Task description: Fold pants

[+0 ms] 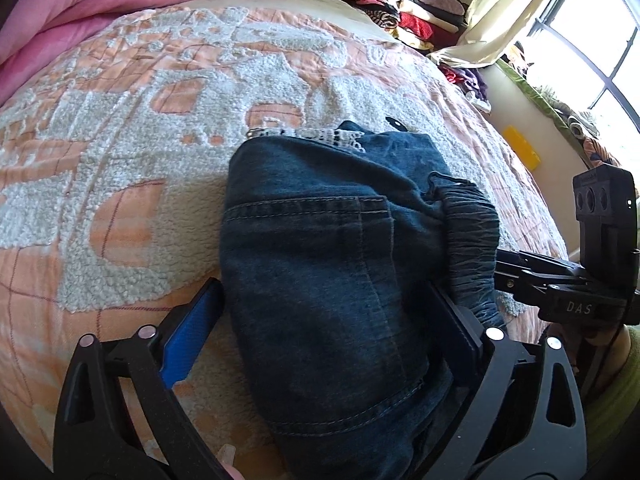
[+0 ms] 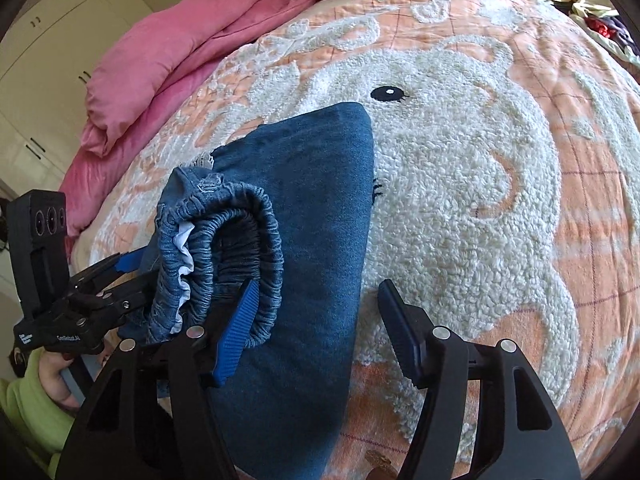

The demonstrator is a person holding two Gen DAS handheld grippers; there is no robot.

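Note:
Dark blue denim pants [image 1: 320, 248] lie folded in a thick bundle on the bed, with the elastic waistband [image 2: 240, 248] curled up at the near side. In the left wrist view my left gripper [image 1: 324, 320] is open, its jaws wide apart on either side of the bundle. In the right wrist view my right gripper [image 2: 316, 328] is open, straddling the right edge of the pants [image 2: 312, 208]. The left gripper also shows in the right wrist view [image 2: 120, 272] at the waistband. The right gripper shows in the left wrist view [image 1: 520, 268] by the waistband.
The bed has an orange and white fleecy blanket [image 2: 460, 160]. A pink quilt [image 2: 180, 48] lies bunched at its far side. Stacks of folded clothes [image 1: 400, 4] sit by a curtain and window [image 1: 580, 40]. White wardrobes [image 2: 52, 40] stand beyond the bed.

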